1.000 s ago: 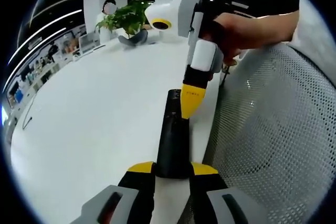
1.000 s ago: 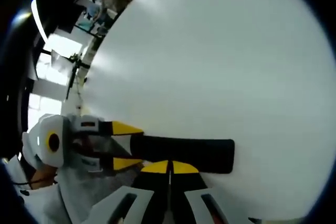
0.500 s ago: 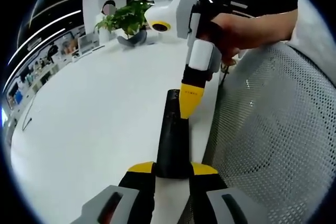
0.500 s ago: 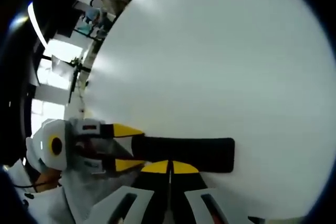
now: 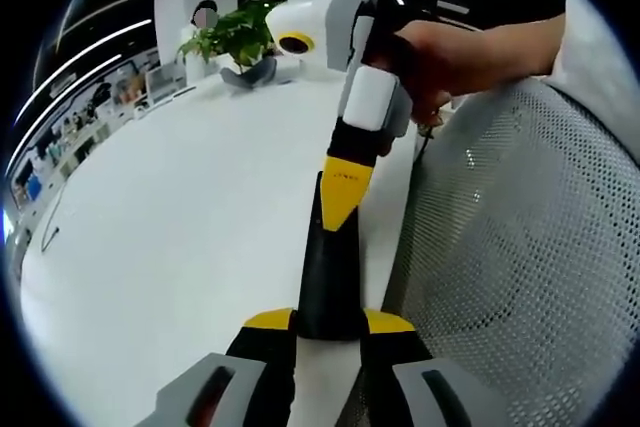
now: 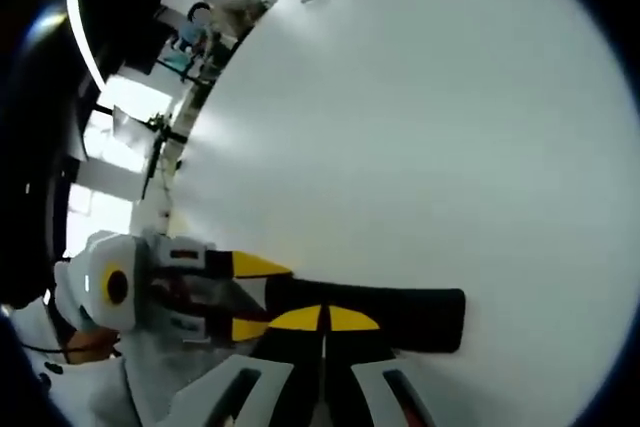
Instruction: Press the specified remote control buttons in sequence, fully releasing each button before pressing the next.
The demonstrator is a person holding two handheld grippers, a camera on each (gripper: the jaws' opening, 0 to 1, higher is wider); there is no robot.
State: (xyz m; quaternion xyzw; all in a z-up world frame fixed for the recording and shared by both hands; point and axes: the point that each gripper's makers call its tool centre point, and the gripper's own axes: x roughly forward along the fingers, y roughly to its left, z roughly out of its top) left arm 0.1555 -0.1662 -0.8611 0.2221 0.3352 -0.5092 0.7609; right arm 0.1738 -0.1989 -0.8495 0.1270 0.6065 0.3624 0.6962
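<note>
The long black slab-shaped remote control (image 5: 327,267) lies flat on the white tabletop (image 5: 180,227), close to its edge, its long axis running straight away from the left tongs (image 5: 328,324), which are closed on its near end with one yellow tip on either side. The right tongs (image 5: 340,192) come down from above onto the remote's far half, yellow tips pressed together and empty, the point touching or just above the button face; which button I cannot tell. In the right gripper view the remote (image 6: 400,312) lies crosswise just ahead of the right tongs (image 6: 322,319). Beside the remote, off the tabletop edge, is a grey mesh chair back (image 5: 510,247); a green potted plant (image 5: 240,42) stands well beyond it. Nothing blocks the press.
</note>
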